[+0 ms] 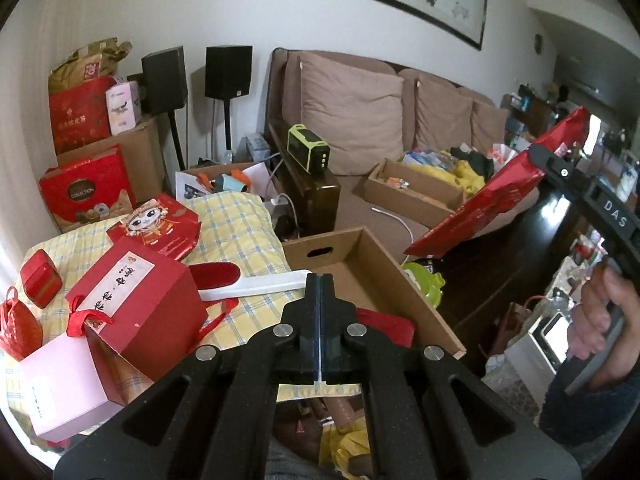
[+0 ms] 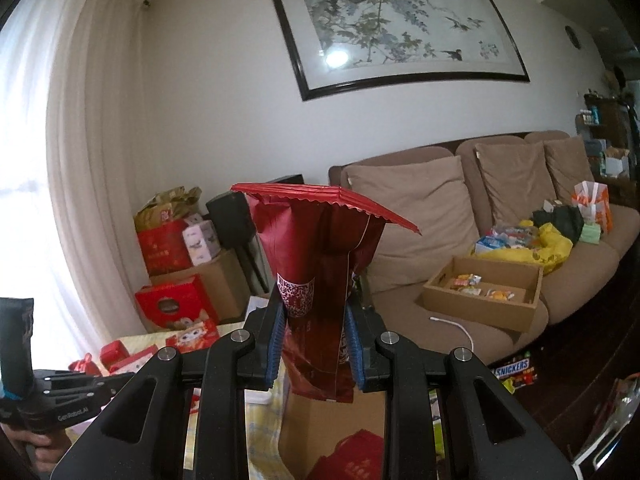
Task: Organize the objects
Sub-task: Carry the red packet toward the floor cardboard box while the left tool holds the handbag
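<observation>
Aloft, right fingers [image 2: 316, 346] clamp red bag [image 2: 316, 248] above cardboard box [image 1: 404, 292]; left fingers [image 1: 319, 292] pressed together.

Black gripper [image 1: 319, 280], silver screws, blue pads [image 2: 276, 340].

A cardboard box [image 1: 360, 276] sat on the table [image 1: 248, 216] ahead of the left gripper [image 1: 319, 280]. Left of the box lay a brush [image 1: 240, 284], with a gift box [image 1: 136, 300] further left and a tin [image 1: 40, 283] beyond that. A sofa [image 1: 360, 128] stood behind, carrying a cardboard tray [image 1: 416, 192]. To the right, the right gripper [image 2: 316, 336] held a bag [image 2: 320, 264] above the cardboard box. Two speakers [image 1: 228, 72] stood left of the sofa.
</observation>
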